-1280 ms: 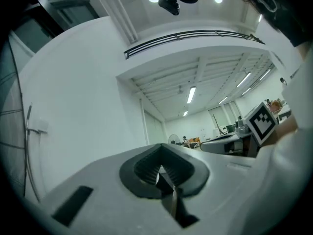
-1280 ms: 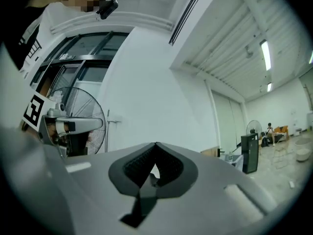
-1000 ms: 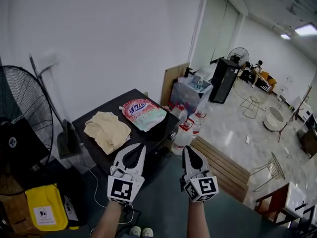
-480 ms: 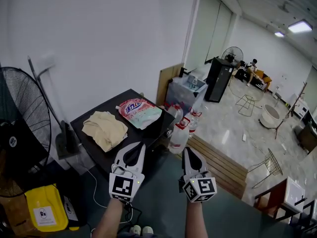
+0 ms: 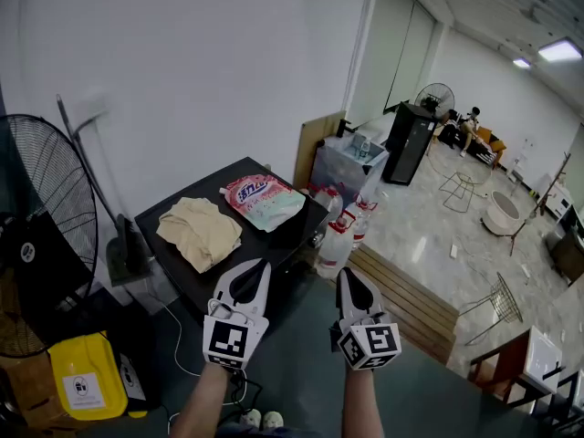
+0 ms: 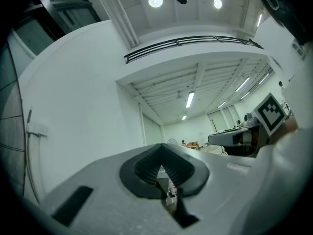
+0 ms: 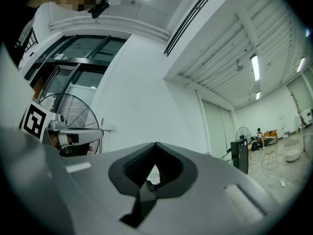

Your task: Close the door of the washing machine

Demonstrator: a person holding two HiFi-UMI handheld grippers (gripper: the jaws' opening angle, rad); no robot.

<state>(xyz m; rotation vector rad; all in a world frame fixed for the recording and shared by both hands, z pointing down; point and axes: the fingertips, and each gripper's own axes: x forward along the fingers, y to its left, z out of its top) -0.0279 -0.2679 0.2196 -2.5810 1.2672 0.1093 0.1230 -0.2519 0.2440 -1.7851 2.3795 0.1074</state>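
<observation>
The left gripper (image 5: 258, 267) and right gripper (image 5: 350, 275) are both closed on nothing, held side by side and apart. Just beyond their tips stands a black unit (image 5: 290, 231) with a cloth (image 5: 199, 231) and a detergent bag (image 5: 265, 199) on top. I cannot tell whether it is the washer, nor where its door is.

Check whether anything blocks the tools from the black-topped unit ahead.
Nothing visible does. The left tool and right tool, both shut and empty, hang before the black-topped unit with open air between. No door shows in any view.
</observation>
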